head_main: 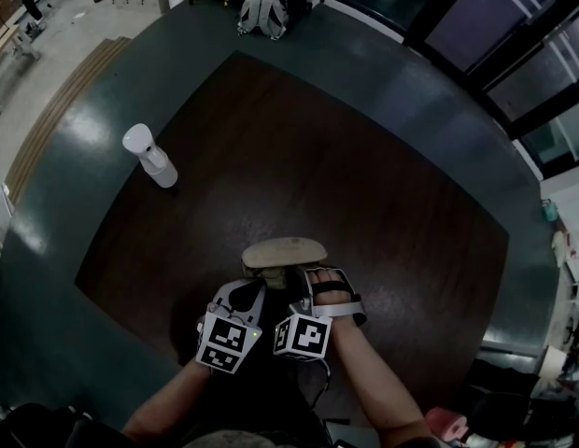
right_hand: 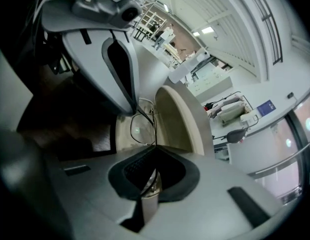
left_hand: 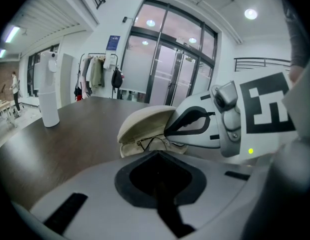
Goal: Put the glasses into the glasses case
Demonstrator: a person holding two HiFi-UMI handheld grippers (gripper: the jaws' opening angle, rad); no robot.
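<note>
Dark brown tabletop (head_main: 364, 203), tall glazed doors (left_hand: 175, 74), coat rack (left_hand: 95, 71), white walls (left_hand: 70, 39), ceiling spotlights (left_hand: 251, 14)

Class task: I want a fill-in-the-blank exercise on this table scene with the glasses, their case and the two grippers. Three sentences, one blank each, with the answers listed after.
1. The beige glasses case lies on the brown table with its lid ____.
2. The right gripper is shut on the glasses, while the left gripper is shut on ____.
3. In the head view, the white bottle stands to the ____ of the case.

Missing words: open; nothing; left
</note>
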